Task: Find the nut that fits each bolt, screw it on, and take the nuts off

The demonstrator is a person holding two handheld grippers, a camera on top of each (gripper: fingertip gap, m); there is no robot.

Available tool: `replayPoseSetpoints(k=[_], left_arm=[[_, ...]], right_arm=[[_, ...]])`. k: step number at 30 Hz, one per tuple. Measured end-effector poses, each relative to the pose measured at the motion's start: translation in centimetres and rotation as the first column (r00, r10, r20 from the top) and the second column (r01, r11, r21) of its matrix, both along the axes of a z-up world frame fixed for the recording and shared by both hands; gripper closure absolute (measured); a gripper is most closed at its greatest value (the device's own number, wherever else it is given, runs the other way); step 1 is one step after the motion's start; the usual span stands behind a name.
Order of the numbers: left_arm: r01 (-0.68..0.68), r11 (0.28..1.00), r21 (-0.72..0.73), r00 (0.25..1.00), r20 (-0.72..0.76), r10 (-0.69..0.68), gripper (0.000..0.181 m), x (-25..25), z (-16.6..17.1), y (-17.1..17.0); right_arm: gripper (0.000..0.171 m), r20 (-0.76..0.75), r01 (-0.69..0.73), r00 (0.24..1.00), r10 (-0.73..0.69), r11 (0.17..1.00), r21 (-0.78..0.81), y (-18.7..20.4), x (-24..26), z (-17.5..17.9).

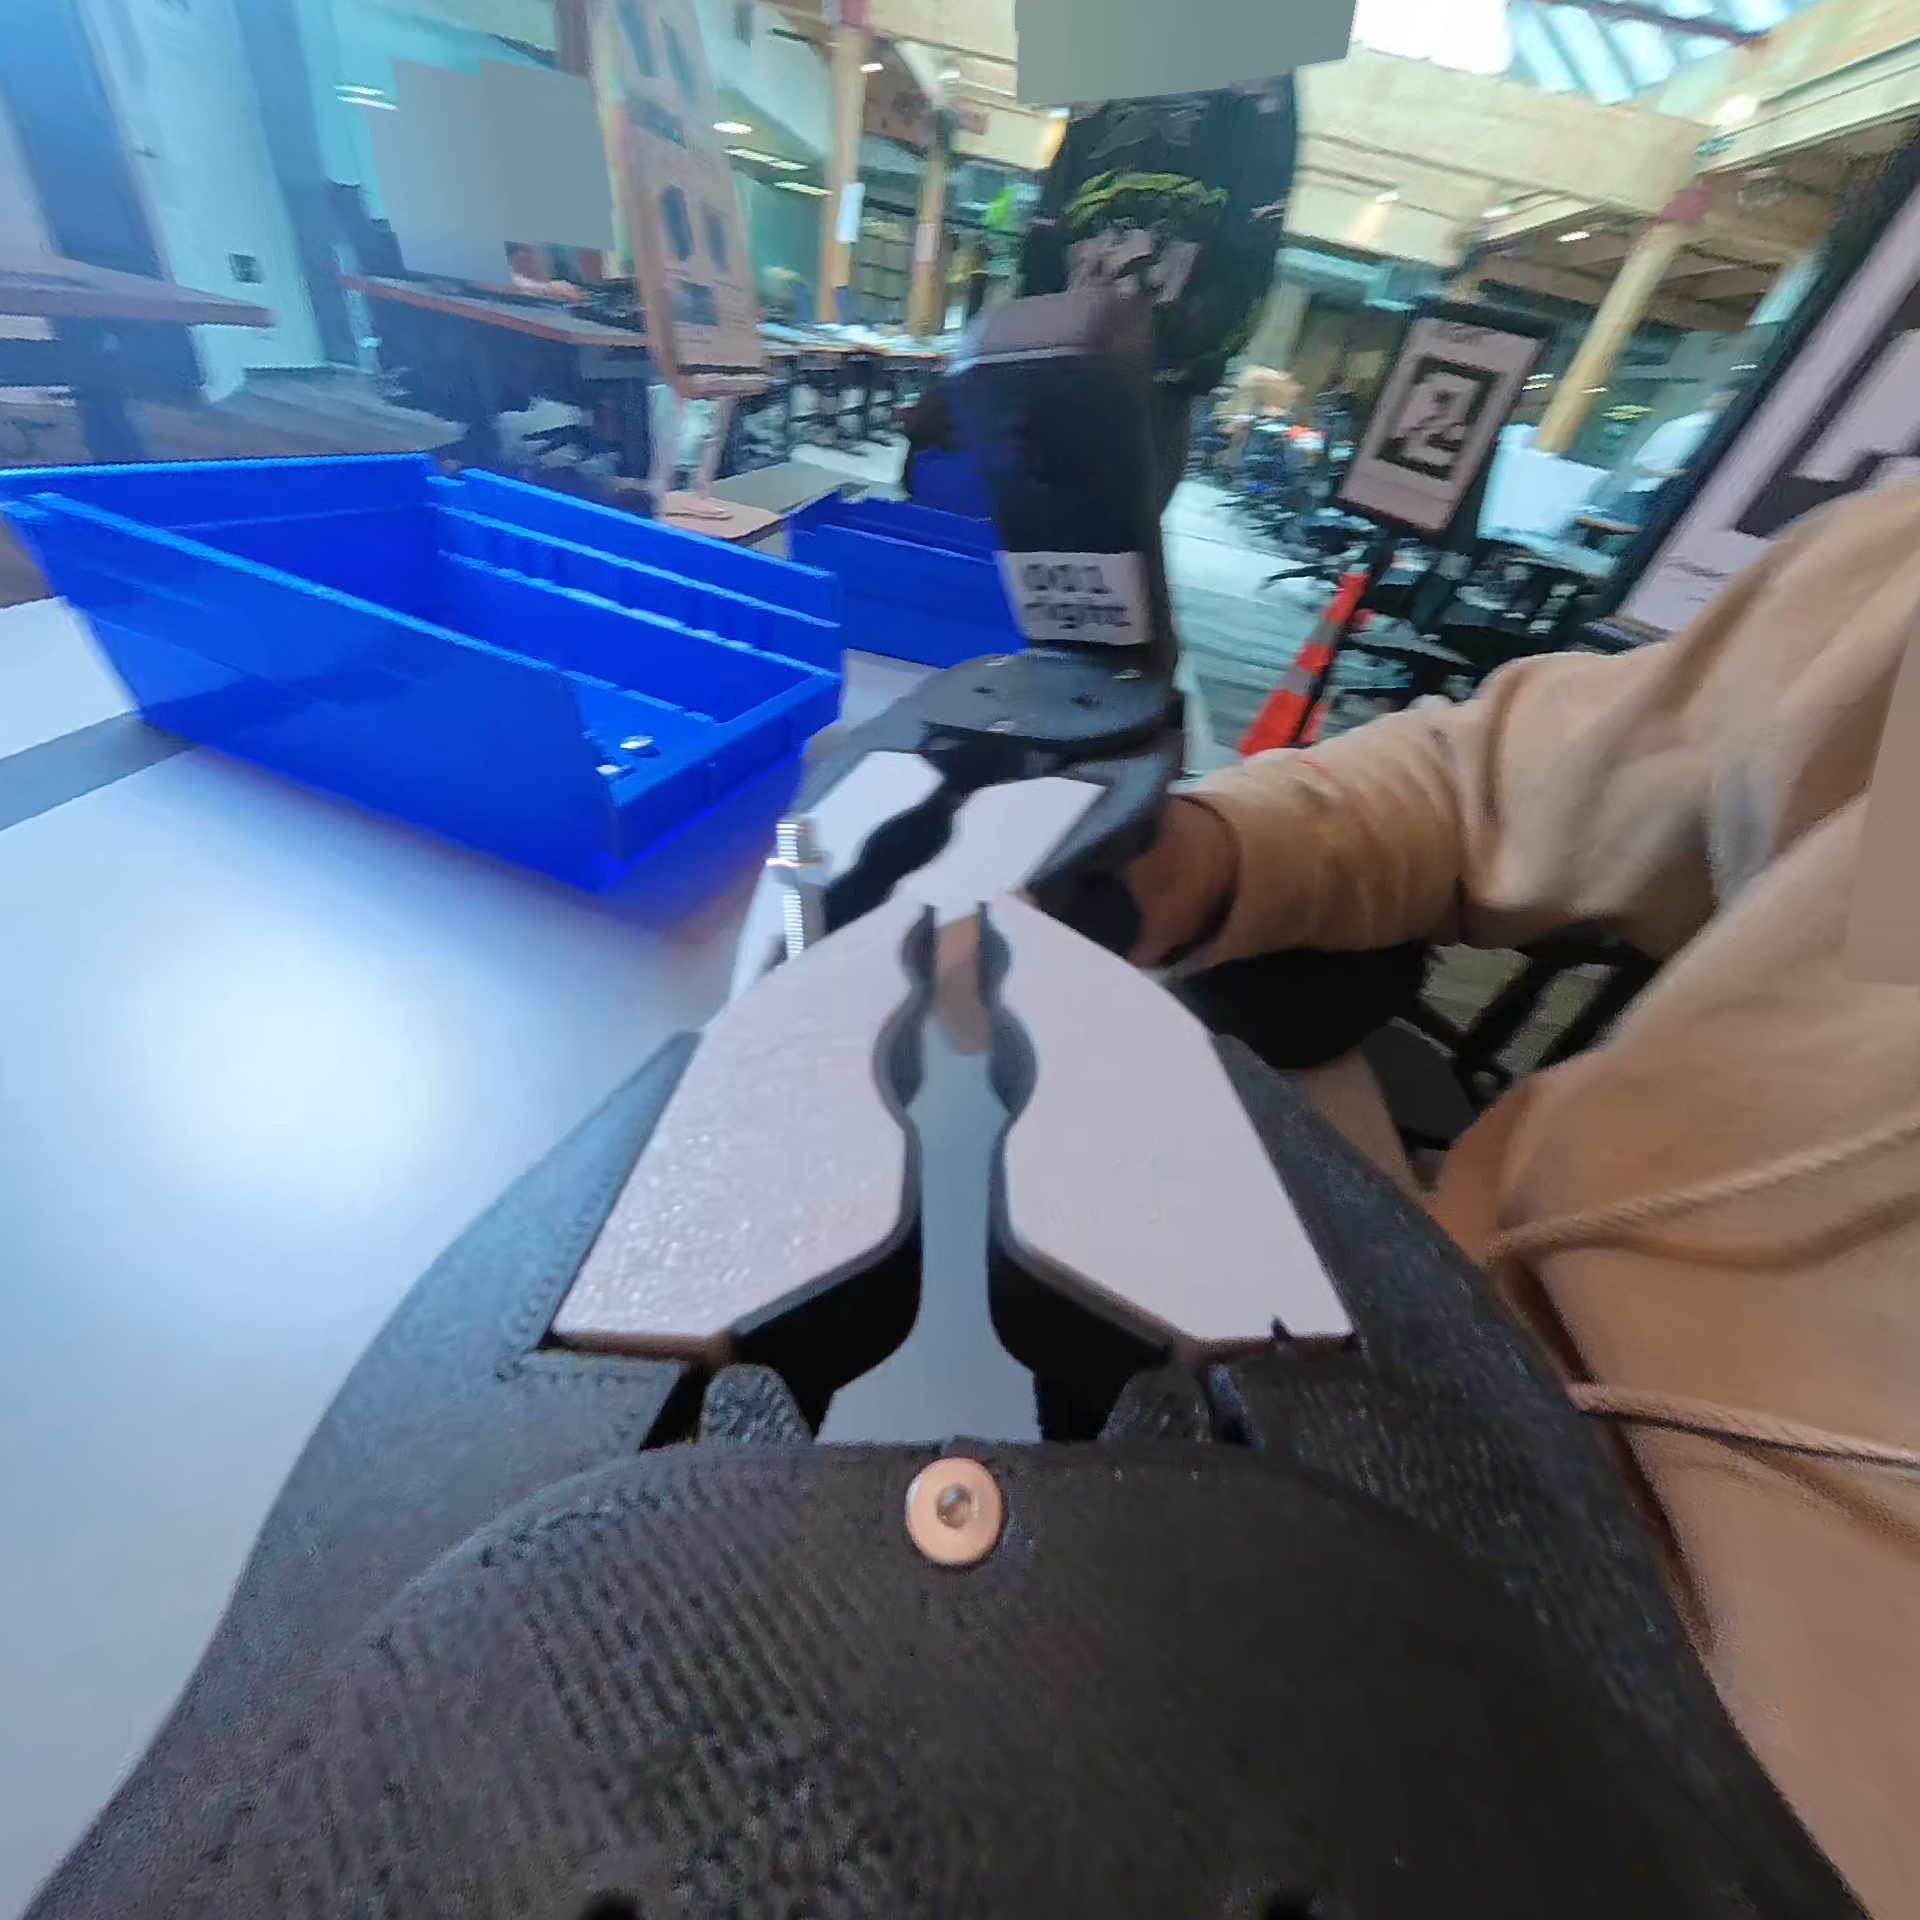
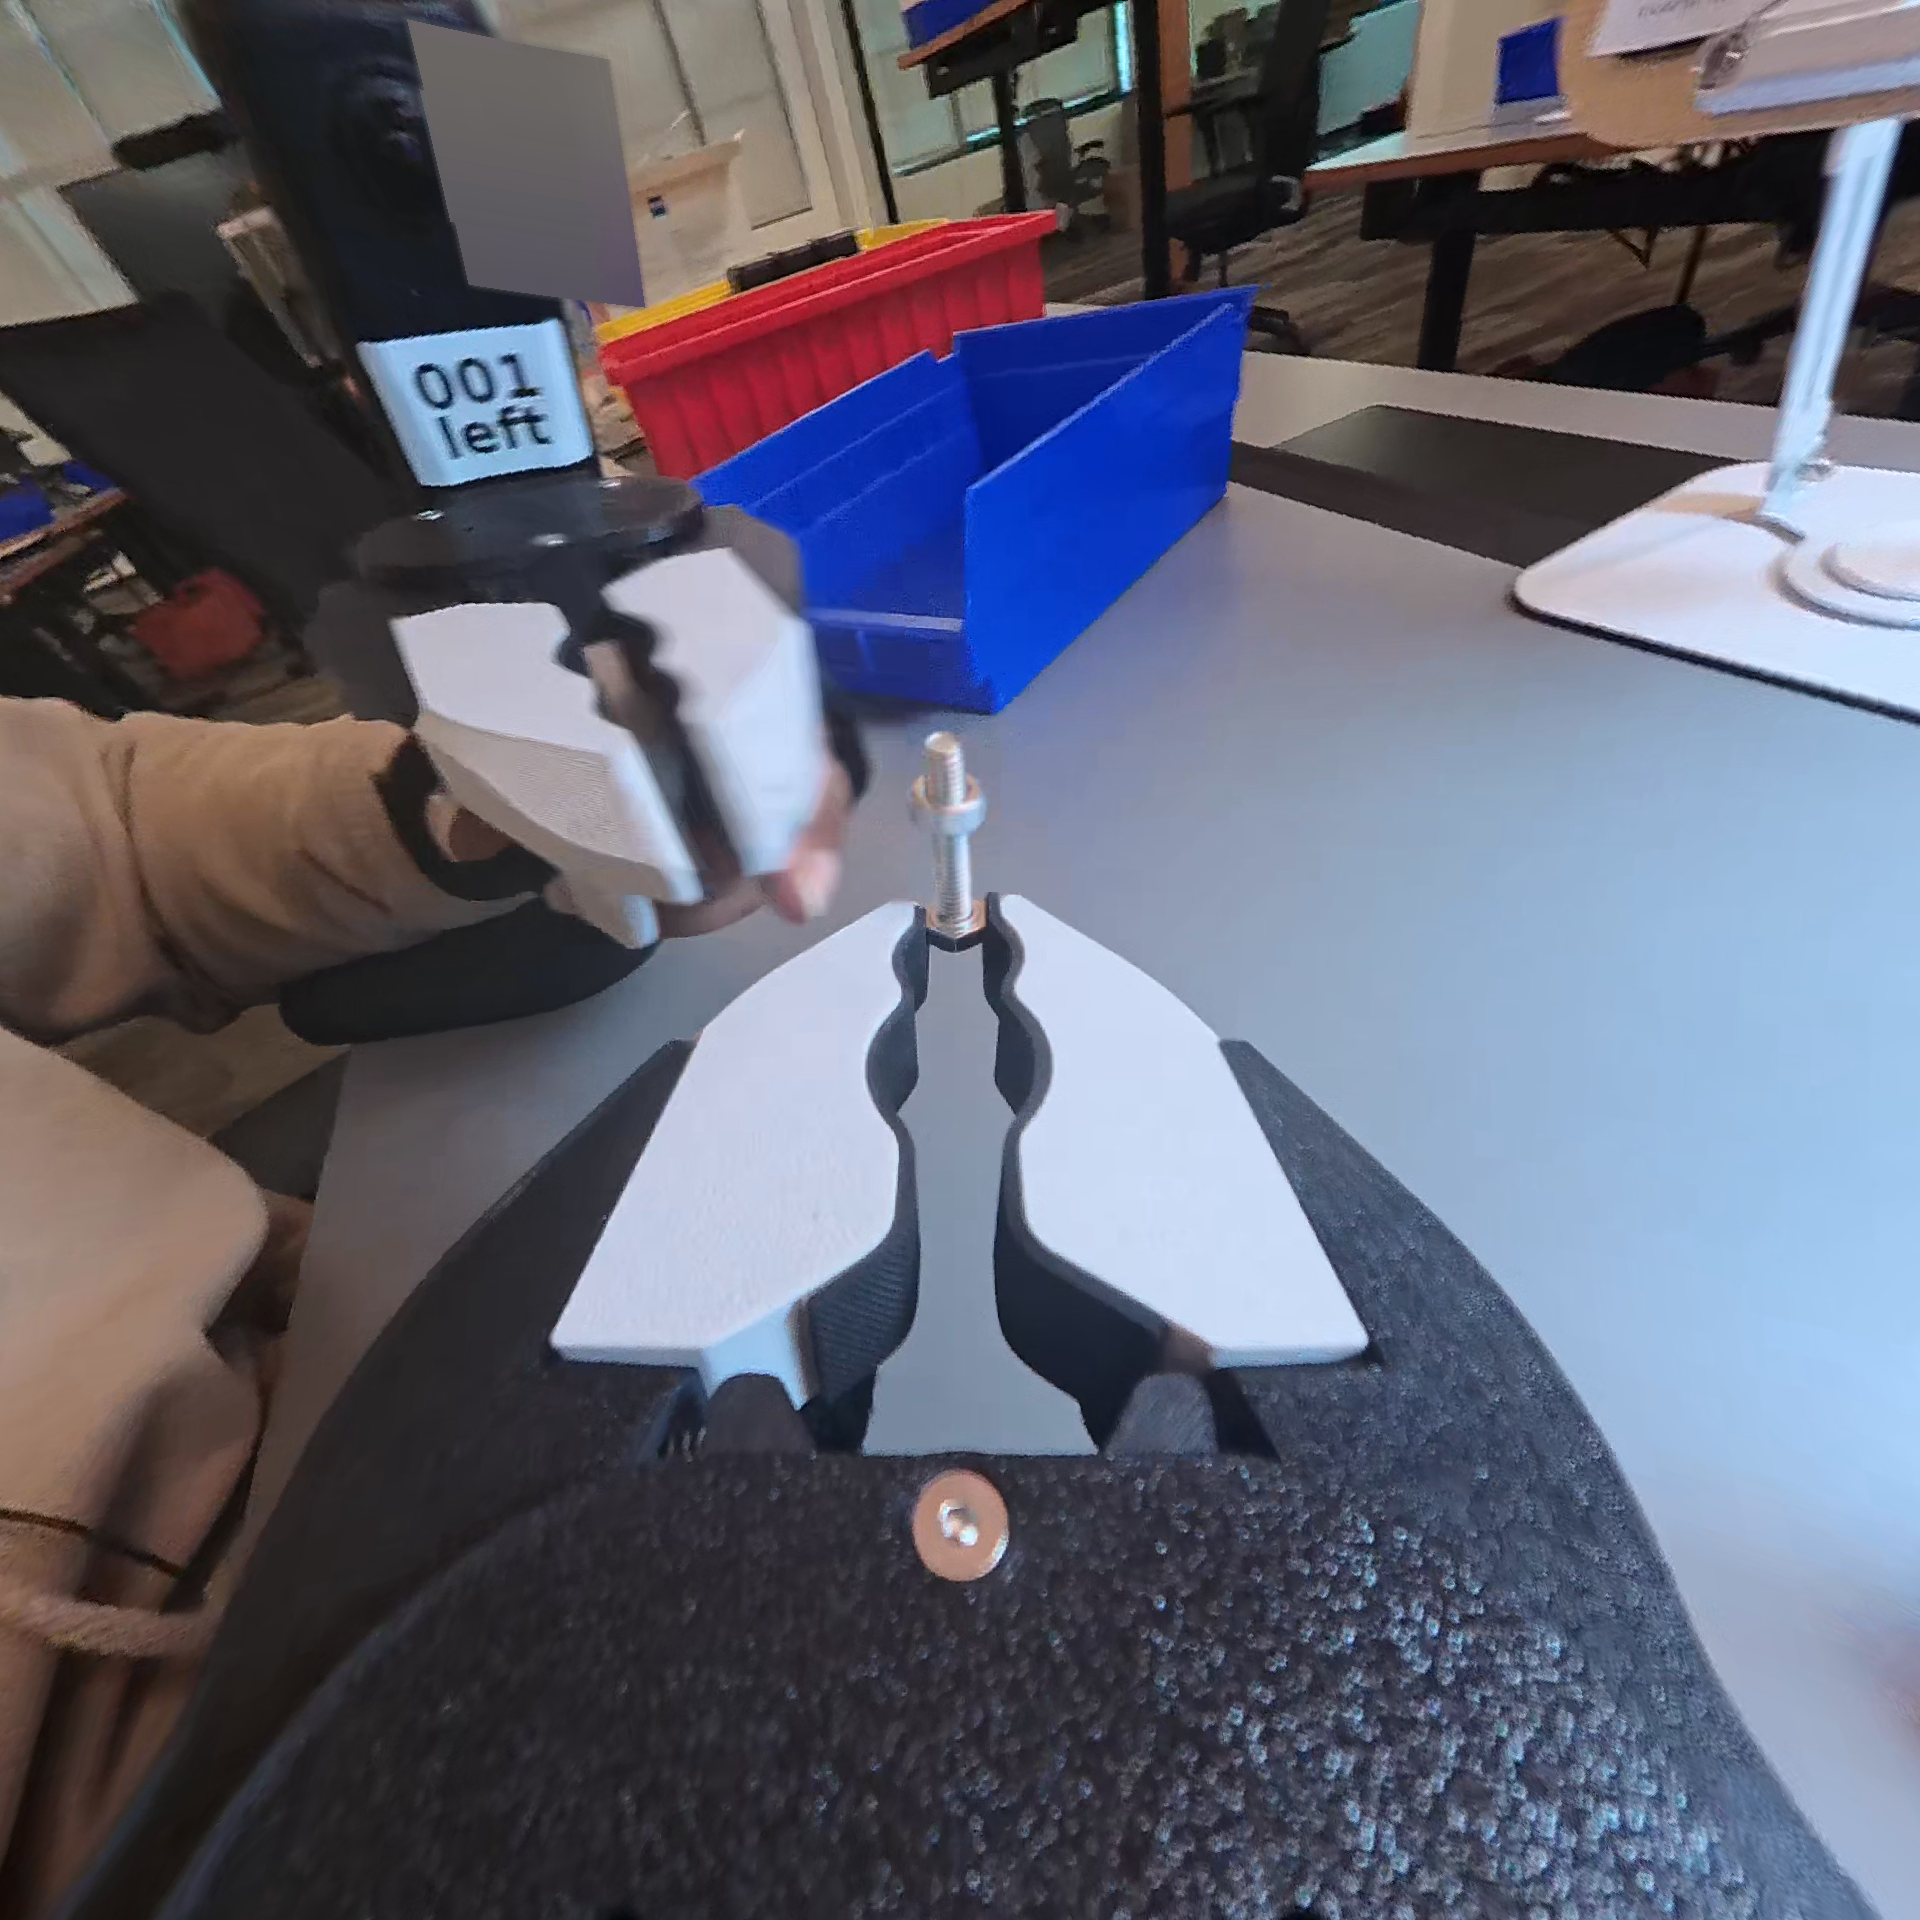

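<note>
Steel bolt [image 2: 949,831], threaded shank upright, hex head pinched at the tips of the right gripper [image 2: 954,920], w/ a hex nut [image 2: 947,802] sitting high on the threads near the top end. Left gripper [image 1: 954,920] is closed to a thin slit, nothing in it, just beside the bolt. Fingers [image 2: 790,1132] are matte white plates w/ wavy inner edges on grainy black printed bodies. Smooth grey worktop [image 2: 1403,935]; glossy blue plastic bin [image 2: 1091,520] behind.
</note>
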State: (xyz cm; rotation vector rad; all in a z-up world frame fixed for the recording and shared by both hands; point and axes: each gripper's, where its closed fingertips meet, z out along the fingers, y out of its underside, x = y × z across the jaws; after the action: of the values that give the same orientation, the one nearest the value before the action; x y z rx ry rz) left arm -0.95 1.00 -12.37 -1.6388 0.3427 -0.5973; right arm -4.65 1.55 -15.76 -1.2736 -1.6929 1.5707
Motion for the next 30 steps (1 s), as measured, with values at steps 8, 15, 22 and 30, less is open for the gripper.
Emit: replayPoseSetpoints(k=[8,15,22,30], left_arm=[[-0.108,0.994,0.008,0.994,-0.018,0.108,0.142,-1.3,-0.5,1.1],[-0.037,0.999,0.034,0.999,-0.013,0.037,0.169,0.0,0.5,0.1],[-0.079,0.997,0.009,0.997,-0.018,0.079,0.152,-0.4,-0.2,0.7],[-0.109,0.994,0.027,0.994,-0.029,0.11,0.156,-0.8,0.1,0.8]], right_arm=[[0.161,0.027,-0.038,0.999,0.038,0.999,-0.004,-0.8,0.3,-0.6],[0.161,0.024,0.024,0.999,-0.023,1.0,-0.012,0.8,0.2,-0.4],[0.161,0.018,-0.031,0.999,0.031,0.999,0.031,-1.0,0.5,-0.4],[0.162,0.05,-0.007,0.999,0.005,0.999,0.043,0.1,0.5,-0.7]])
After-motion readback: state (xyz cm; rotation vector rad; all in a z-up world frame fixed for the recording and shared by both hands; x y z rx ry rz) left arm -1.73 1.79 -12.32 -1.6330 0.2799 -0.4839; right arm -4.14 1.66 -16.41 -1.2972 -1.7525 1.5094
